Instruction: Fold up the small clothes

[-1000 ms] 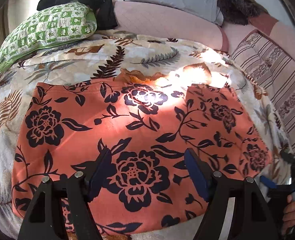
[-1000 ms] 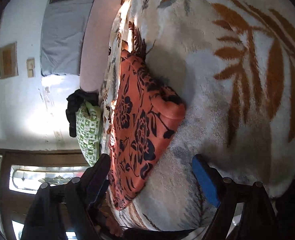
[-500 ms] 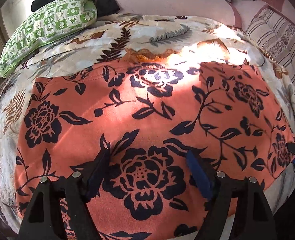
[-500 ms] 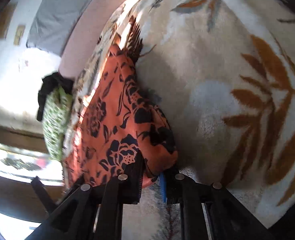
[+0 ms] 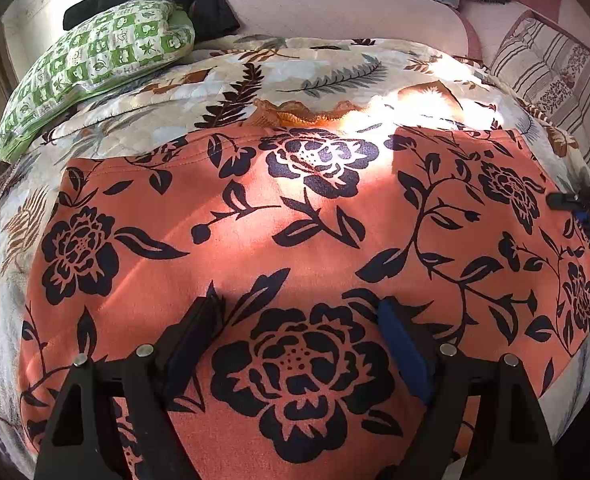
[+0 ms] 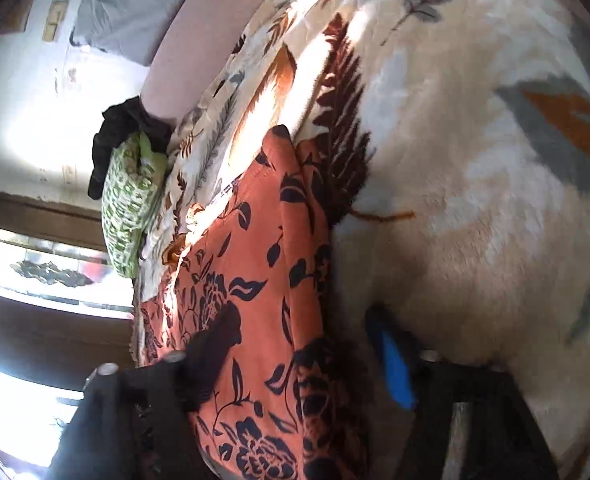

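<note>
On bed, both tongs spread: left tongs (image 5: 299,308) over orange garment (image 5: 295,240); we seat right tongs (image 6: 307,320) astride its edge before pinching.

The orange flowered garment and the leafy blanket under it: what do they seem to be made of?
Orange flowered garment: thin, smooth matte cloth, probably a printed knit or cotton; it lies flat with soft creases. Leafy blanket: looks like plush fleece, with a fuzzy nap visible close up.
</note>
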`<state>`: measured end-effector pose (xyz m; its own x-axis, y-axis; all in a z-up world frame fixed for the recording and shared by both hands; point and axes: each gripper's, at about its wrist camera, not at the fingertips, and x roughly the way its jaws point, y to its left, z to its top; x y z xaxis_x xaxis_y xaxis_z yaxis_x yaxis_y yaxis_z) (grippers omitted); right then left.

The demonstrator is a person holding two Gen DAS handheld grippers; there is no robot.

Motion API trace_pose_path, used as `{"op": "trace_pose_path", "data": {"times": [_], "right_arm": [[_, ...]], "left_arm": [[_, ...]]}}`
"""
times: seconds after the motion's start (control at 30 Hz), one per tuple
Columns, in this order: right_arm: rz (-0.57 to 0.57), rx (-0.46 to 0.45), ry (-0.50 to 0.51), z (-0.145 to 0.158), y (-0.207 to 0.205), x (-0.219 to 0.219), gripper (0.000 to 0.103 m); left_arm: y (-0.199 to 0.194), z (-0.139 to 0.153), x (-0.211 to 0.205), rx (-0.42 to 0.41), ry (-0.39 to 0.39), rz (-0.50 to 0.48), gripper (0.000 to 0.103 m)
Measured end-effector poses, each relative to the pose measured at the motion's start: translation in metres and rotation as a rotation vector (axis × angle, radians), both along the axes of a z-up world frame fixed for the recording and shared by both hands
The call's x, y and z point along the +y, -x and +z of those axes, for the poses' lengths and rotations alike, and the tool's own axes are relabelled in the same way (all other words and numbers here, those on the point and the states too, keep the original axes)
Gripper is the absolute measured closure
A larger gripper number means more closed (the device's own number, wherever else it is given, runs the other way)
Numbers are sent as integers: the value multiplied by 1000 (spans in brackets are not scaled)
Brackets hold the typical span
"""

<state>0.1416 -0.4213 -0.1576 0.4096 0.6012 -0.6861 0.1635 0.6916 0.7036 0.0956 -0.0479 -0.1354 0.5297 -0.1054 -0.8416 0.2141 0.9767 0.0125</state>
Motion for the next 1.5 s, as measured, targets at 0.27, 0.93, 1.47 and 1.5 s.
{"op": "trace_pose_path", "data": {"times": [0.27, 0.93, 1.47, 1.5], "right_arm": [[-9, -28, 282, 9, 4, 24, 66], [-28, -242, 201, 95, 1, 57, 27], [39, -15, 199, 18, 28, 102, 16], [33, -18, 192, 17, 28, 101, 16]], "left_arm": [[4, 1, 1, -19, 7, -11, 17], [49, 49, 71, -88, 241, 101, 15], [29, 62, 165, -53, 422, 171, 26], [15, 60, 170, -35, 438, 168, 26]]}}
